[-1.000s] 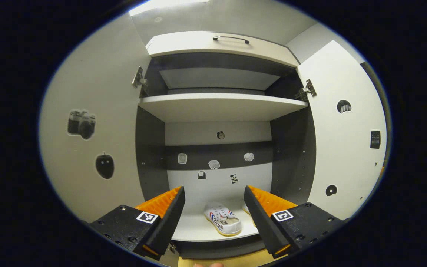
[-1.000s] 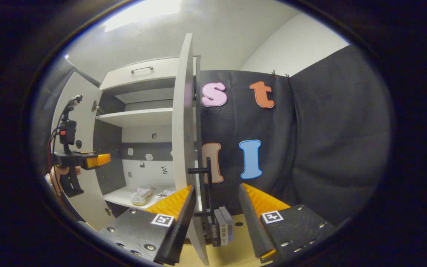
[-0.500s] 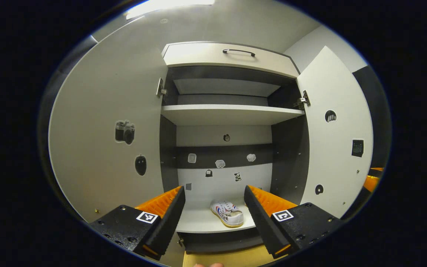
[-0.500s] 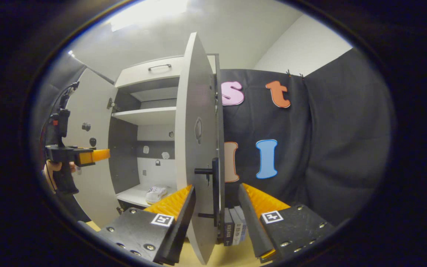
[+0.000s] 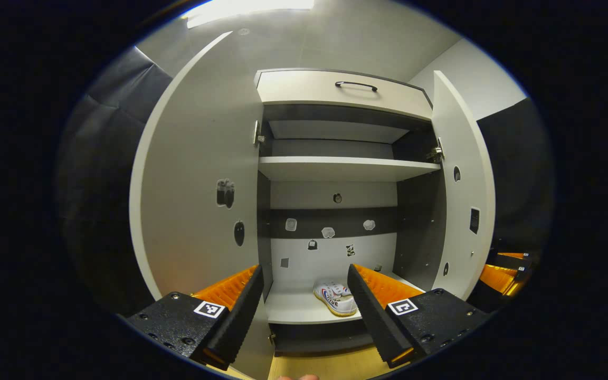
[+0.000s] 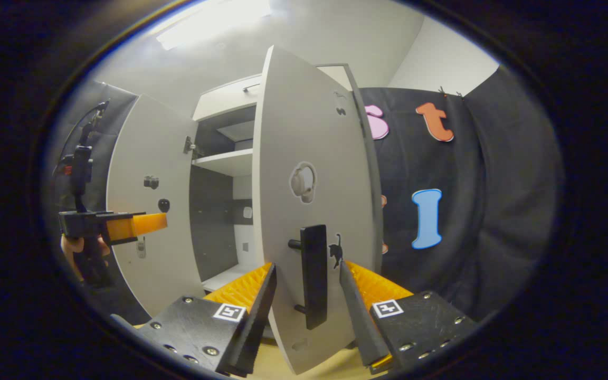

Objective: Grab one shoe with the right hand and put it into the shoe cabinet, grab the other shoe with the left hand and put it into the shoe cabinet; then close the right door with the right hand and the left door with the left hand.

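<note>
Both doors ajar, a shoe on the bottom shelf, your two grippers holding nothing.

In the left gripper view, your left gripper [image 5: 304, 301] has its fingers apart, facing the cabinet [image 5: 342, 92] from in front; left door [image 5: 193, 184] wide open, shoe [image 5: 335, 298] on the lowest shelf [image 5: 293, 309], right door [image 5: 465, 190] partly swung. In the right gripper view, your right gripper [image 6: 306, 301] is spread, its fingers either side of the door's handle [image 6: 314, 274], not pressing it.
</note>
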The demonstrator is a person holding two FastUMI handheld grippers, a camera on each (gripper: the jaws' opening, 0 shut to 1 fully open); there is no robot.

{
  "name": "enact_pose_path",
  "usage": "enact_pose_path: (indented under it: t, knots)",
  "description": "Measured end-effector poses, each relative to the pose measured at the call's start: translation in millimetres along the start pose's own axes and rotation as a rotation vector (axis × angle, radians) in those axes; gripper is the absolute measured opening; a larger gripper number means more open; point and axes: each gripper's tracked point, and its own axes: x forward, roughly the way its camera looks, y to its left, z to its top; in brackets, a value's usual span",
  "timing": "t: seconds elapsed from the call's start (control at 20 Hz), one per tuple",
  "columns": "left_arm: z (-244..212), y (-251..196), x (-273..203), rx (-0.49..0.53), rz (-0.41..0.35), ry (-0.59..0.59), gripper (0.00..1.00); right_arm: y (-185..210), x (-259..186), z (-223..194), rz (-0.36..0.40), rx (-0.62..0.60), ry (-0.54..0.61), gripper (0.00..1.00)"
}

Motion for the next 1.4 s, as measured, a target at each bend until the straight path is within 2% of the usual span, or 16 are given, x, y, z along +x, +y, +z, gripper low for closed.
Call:
enact_pose_path:
  t: [0.1,0.25,0.55,0.6,0.7,0.75,1.1,1.15,1.2,1.4]
  knots:
    - [0.5,12.3,-4.6,0.010,0.025,0.004,0.96,4.4,1.6,6.4,0.016,0.008,-0.017,0.71]
    - [0.1,21.9,-11.2,0.014,0.055,0.007,0.96,6.9,3.2,13.0,0.031,0.001,-0.035,0.83]
    - [7.6,25.3,-28.0,0.012,0.089,-0.009,0.96,7.1,1.1,16.2,0.036,-0.023,-0.040,0.83]
    - [7.9,24.9,-30.4,0.013,0.092,-0.010,0.96,7.8,-0.1,17.1,0.039,-0.025,-0.041,0.80]
    - [10.2,24.2,-36.7,0.016,0.098,-0.016,0.96,9.9,-2.4,18.9,0.044,-0.027,-0.046,0.80]
    - [11.3,24.1,-38.7,0.019,0.102,-0.019,0.96,9.7,-2.8,20.0,0.046,-0.029,-0.049,0.84]
    - [17.5,23.4,-46.5,0.013,0.113,-0.034,0.96,14.3,-6.1,20.1,0.060,-0.029,-0.050,0.84]
    - [17.4,24.6,-46.2,0.014,0.116,-0.036,0.95,15.6,-5.9,19.3,0.063,-0.028,-0.049,0.80]
    - [15.9,25.8,-47.8,0.017,0.122,-0.033,0.95,17.3,-5.4,19.3,0.066,-0.026,-0.049,0.84]
    - [18.9,31.5,-53.2,0.020,0.144,-0.035,0.95,24.8,-3.0,16.1,0.086,-0.027,-0.048,0.84]
